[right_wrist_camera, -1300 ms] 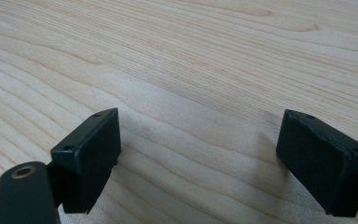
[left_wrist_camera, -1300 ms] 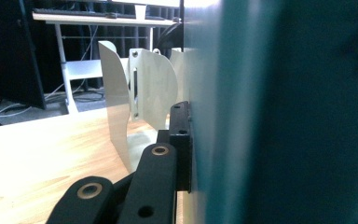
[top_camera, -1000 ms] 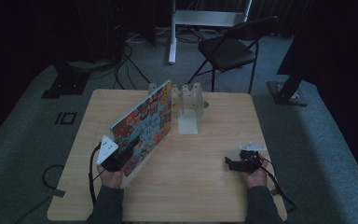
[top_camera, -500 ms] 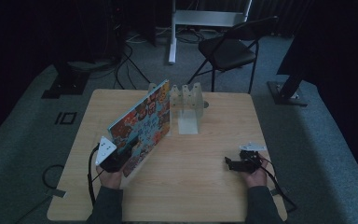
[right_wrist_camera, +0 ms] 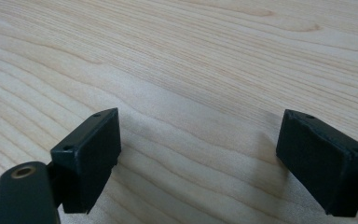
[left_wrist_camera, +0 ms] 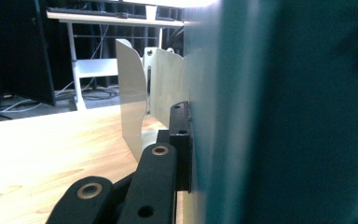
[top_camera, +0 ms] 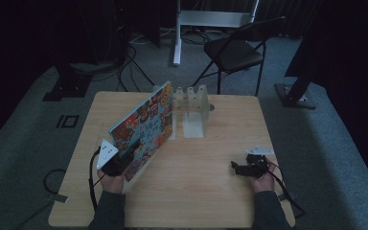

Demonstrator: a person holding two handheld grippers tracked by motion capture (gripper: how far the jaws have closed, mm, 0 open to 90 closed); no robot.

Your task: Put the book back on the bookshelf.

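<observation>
Book (top_camera: 146,125), clamped at its near corner in our left gripper (top_camera: 120,160), stands on edge pointing toward the rack (top_camera: 191,103) at one o'clock; right gripper (top_camera: 239,168) rests open.

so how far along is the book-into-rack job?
Done: the left tongs are shut on the colourful picture book, lifted on edge and tilted. In hand: its far end sits beside the clear slotted plastic rack; I can't tell if it's entered a slot. Left: seat it upright and release. The right tongs rest open on the light wooden table.
</observation>
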